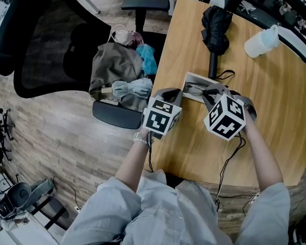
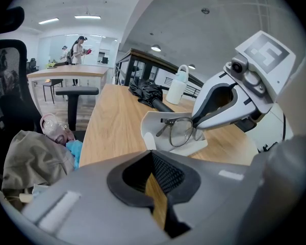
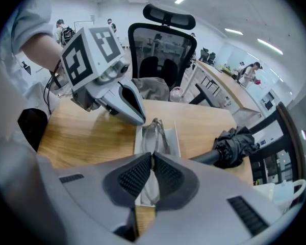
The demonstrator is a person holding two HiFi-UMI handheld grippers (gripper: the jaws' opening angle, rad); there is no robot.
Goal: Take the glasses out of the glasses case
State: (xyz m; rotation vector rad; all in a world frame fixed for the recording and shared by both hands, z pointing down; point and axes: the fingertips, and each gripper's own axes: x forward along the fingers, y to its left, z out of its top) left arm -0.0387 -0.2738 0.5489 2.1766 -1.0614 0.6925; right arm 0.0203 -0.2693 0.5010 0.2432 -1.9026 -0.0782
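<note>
An open white glasses case [image 1: 188, 79] lies on the wooden table. My right gripper [image 1: 211, 93] is shut on the glasses [image 2: 181, 130], pinching them at the frame. In the left gripper view they stand upright over the case [image 2: 153, 122]. In the right gripper view my right gripper [image 3: 152, 155] has its pads closed on the glasses [image 3: 156, 130], with the case [image 3: 173, 137] below them. My left gripper [image 1: 169, 94] is shut, with nothing between its pads. Its tip [image 3: 138, 118] rests at the case's near left edge, and in its own view my left gripper [image 2: 152, 155] points at the case.
A folded black umbrella [image 1: 217, 29] lies on the table just beyond the case. A white plastic jug [image 1: 261, 41] stands at the far right. An office chair with clothes and bags [image 1: 120, 68] sits off the table's left edge. A black cable [image 1: 229, 157] runs beside my right arm.
</note>
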